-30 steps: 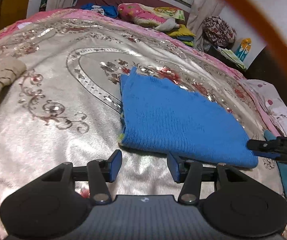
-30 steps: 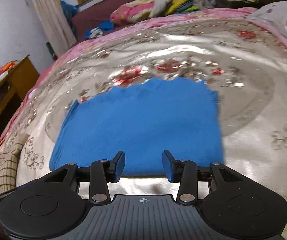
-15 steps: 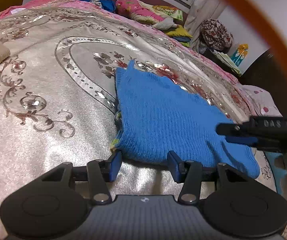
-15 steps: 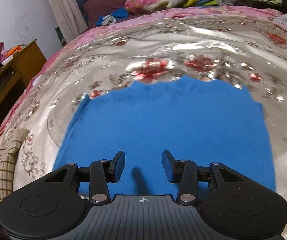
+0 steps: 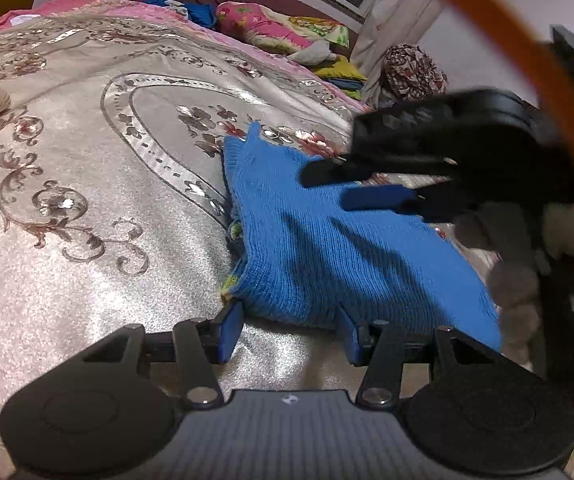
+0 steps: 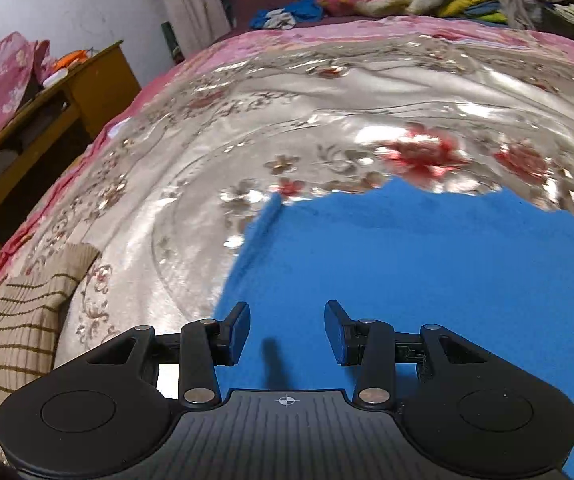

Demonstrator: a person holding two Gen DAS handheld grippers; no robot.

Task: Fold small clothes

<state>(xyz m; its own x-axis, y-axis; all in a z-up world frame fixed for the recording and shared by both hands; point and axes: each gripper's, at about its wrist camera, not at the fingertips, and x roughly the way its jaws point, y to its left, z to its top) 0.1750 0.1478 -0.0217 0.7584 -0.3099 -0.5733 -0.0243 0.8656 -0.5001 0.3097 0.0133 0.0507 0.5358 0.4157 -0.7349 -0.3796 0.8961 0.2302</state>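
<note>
While both tongs, left gripper (image 5: 289,330) and right gripper (image 6: 286,332), are held apart, a blue knit (image 6: 427,280) is spread on the shiny flowered bedspread (image 6: 327,92) beside a wooden desk (image 6: 59,96)

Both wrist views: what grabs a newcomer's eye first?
The bright blue knit garment lying folded flat mid-bed on the shiny silver floral bedspread. Next, the right tongs, open and hovering over the garment, dark and blurred in the left wrist view, while the left tongs, also open, sit at its near edge. A beige striped knit lies apart at the bed's left edge.
</note>
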